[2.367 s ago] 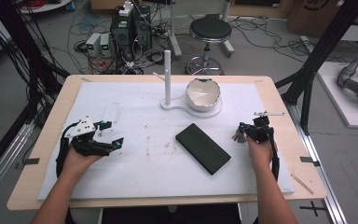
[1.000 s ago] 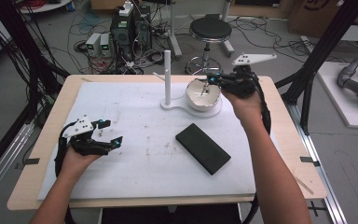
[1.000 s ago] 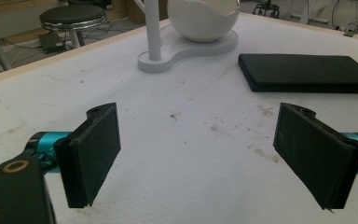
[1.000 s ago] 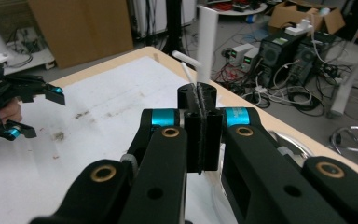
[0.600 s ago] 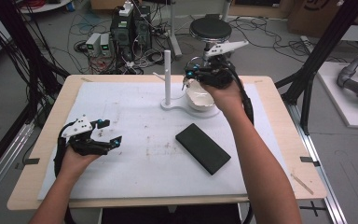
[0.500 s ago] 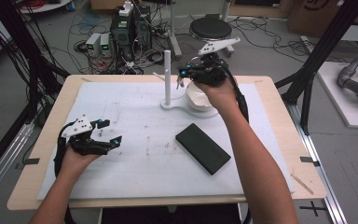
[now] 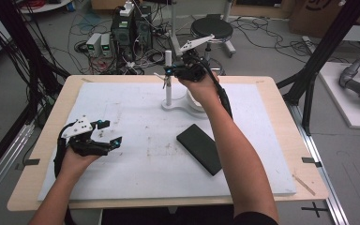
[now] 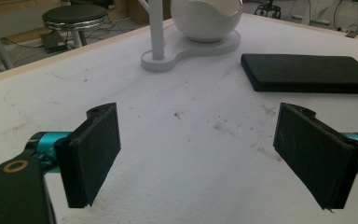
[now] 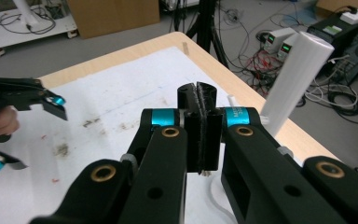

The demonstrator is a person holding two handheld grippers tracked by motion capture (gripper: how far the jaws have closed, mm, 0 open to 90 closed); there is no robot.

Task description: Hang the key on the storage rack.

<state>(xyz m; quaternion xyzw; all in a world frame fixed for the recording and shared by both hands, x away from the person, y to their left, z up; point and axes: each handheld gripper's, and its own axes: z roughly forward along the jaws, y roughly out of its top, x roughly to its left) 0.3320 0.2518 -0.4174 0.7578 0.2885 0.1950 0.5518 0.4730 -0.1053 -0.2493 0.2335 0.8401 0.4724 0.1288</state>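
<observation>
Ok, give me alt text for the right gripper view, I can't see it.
The right claw is shut, jaws pressed together, something thin and pale possibly peeking out below them. A white upright cylindrical post stands just to its right, and the left claw rests open across the white foam mat.

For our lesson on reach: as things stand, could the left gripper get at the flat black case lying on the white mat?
Probably yes. The left gripper has its jaws open, and bare mat lies between it and the black case; nothing stands in the path.

Right gripper (image 7: 168,74) clamped, arm outstretched; left gripper (image 7: 110,133) gapes wide.
</observation>
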